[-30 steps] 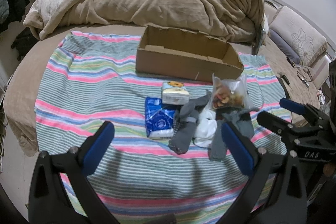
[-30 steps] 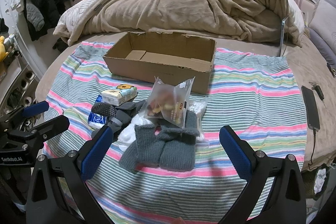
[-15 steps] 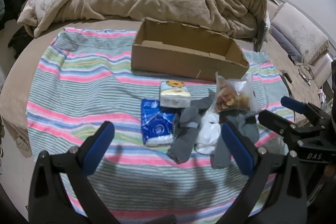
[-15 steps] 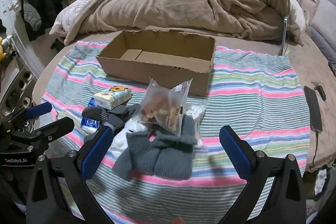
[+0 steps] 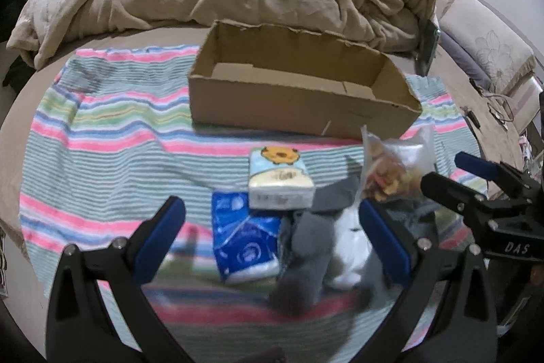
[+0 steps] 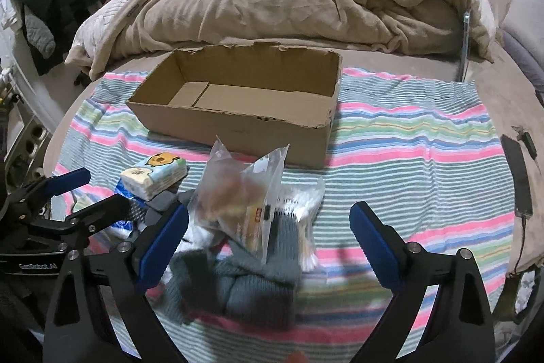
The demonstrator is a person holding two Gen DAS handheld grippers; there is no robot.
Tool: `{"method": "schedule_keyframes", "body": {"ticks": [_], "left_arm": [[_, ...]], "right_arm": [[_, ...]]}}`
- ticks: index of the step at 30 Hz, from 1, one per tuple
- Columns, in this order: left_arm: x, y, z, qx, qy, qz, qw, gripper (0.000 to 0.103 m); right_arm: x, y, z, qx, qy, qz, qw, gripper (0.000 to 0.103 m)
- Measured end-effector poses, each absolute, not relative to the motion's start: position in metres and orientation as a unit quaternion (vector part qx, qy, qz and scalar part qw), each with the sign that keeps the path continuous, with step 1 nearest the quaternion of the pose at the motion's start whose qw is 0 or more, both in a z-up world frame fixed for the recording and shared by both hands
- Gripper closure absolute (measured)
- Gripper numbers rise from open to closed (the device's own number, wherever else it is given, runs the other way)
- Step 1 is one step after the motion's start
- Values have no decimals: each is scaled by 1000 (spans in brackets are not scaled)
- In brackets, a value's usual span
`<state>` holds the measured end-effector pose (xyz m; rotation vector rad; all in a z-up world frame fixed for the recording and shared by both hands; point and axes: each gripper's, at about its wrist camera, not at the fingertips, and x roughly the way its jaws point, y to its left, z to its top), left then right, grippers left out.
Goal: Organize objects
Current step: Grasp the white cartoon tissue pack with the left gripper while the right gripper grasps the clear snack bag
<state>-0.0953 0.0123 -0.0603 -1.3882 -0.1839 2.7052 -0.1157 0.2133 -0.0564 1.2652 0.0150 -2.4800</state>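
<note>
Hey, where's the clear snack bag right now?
In the right wrist view the snack bag stands atop the grey socks, just in front of the cardboard box, between the open right gripper's fingers.

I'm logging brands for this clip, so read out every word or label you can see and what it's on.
"DAS": on the right gripper, seen from the left wrist.
"GenRobot.AI": on the left gripper, seen from the right wrist.
Print on the tissue pack, blue pack and snack bag: too blurred to read.

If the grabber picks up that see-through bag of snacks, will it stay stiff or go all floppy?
Probably floppy: the clear snack bag is thin crinkled plastic, already leaning on the grey socks. It likely weighs little, since it looks mostly puffed air around small pieces. The film looks glossy, so it may slip unless the right gripper pinches its sealed top edge.
</note>
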Motion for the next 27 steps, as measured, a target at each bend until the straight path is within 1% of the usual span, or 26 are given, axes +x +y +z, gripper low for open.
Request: {"method": "schedule_keyframes", "body": {"ticks": [2,4,7,8,9,10,12,13,14,16,18,20,24,26,27], "left_arm": [[-103,13,-65,-459,-60,885,49,1],[-111,13,-70,-462,-60,884,49,1],[-119,13,-76,-464,-57,883,48,2],[-122,13,-78,-464,-56,883,47,4],[-125,13,-79,-465,-55,882,47,7],[-128,12,-82,-467,-55,881,48,12],[-132,12,-86,-471,-55,879,51,14],[-134,12,-88,-474,-54,877,54,17],[-135,13,-91,-477,-52,876,58,23],[-136,16,-94,-482,-46,873,65,30],[-137,17,-97,-482,-41,872,69,34],[-137,17,-98,-482,-43,872,72,43],[-133,14,-93,-477,-51,874,73,49],[-130,12,-90,-473,-52,877,73,53],[-128,12,-88,-470,-53,878,74,54]], "right_arm": [[-122,212,-60,450,5,-875,180,7],[-127,210,-64,455,7,-872,182,13],[-133,207,-70,461,7,-868,187,19],[-135,206,-72,462,5,-866,190,20],[-137,206,-72,463,4,-865,193,23],[-138,205,-72,462,2,-865,197,26],[-139,202,-73,458,3,-865,203,31],[-140,200,-74,458,5,-864,207,34],[-140,199,-74,460,6,-863,211,37],[-141,194,-75,460,9,-860,220,47],[-140,191,-76,460,14,-859,225,52],[-139,189,-76,460,16,-859,227,54],[-137,194,-72,455,5,-860,232,59],[-134,196,-69,451,3,-862,231,60],[-133,196,-67,449,3,-864,230,60]]}}
